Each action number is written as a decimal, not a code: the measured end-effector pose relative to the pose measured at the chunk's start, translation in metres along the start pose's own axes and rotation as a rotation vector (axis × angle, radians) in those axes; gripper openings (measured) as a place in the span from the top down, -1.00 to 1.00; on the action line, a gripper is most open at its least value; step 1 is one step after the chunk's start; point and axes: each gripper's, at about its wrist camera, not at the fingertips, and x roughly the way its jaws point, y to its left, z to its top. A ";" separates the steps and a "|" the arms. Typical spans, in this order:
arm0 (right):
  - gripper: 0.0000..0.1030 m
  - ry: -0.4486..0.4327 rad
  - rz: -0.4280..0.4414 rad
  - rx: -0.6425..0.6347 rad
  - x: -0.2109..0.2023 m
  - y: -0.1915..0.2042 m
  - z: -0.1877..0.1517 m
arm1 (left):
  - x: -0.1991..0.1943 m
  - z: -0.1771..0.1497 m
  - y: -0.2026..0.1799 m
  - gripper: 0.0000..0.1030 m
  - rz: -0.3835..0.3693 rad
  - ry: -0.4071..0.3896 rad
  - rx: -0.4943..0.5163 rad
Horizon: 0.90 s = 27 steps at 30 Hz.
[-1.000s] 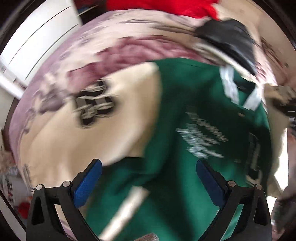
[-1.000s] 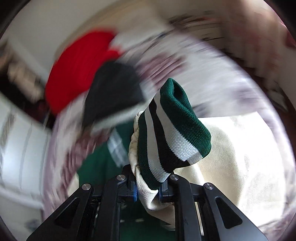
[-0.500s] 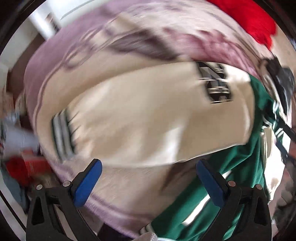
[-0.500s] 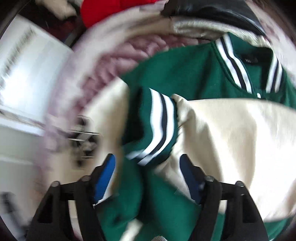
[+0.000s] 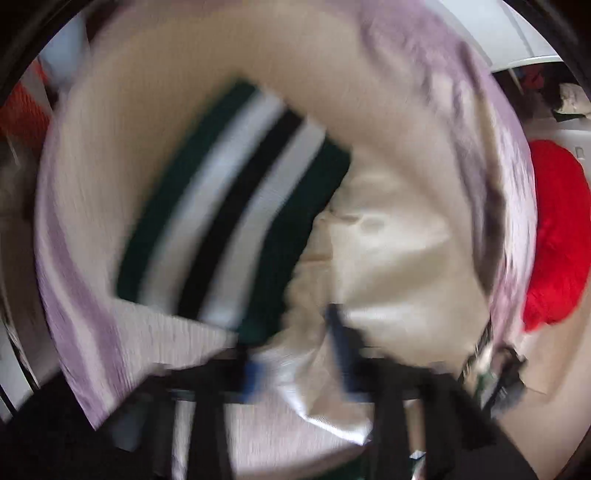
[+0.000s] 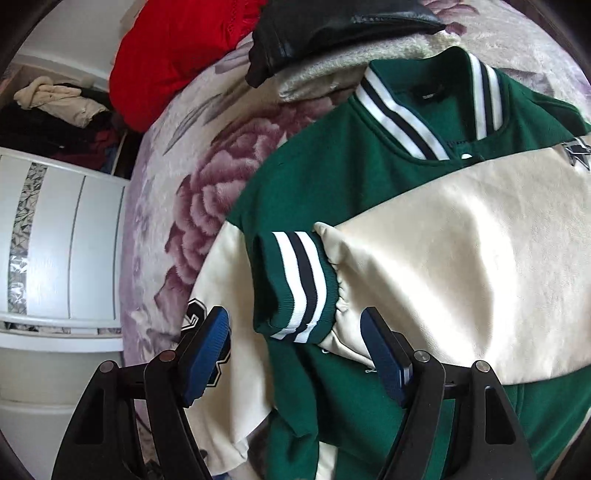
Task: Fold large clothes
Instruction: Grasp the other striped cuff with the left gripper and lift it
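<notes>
A green varsity jacket (image 6: 332,173) with cream sleeves lies flat on a floral bedspread (image 6: 207,192). One cream sleeve (image 6: 461,251) is folded across its chest, its striped cuff (image 6: 299,284) just beyond my open right gripper (image 6: 299,354), which holds nothing. In the blurred left wrist view, my left gripper (image 5: 295,354) is closing around cream fabric of the other sleeve (image 5: 388,251), beside its green, white and black striped cuff (image 5: 236,229). Whether the jaws grip the fabric is lost in the blur.
A red garment (image 6: 177,48) and a black leather jacket (image 6: 332,26) lie at the far end of the bed. A white wardrobe (image 6: 62,236) stands to the left. The red garment also shows at the right of the left wrist view (image 5: 554,236).
My right gripper has let go of the striped cuff, opened and drawn back. My left gripper has swung to the other sleeve's cuff and its jaws have come much closer together.
</notes>
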 end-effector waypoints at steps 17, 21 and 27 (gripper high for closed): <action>0.83 0.011 -0.362 -0.339 0.117 0.119 -0.002 | -0.068 0.094 -0.218 0.88 -0.099 -0.416 0.566; 0.73 0.090 -0.358 -0.374 0.145 0.122 -0.007 | -0.073 0.091 -0.214 0.88 -0.101 -0.408 0.568; -0.48 0.123 -0.110 -0.171 0.090 0.076 0.007 | -0.094 0.067 -0.223 0.89 -0.102 -0.450 0.618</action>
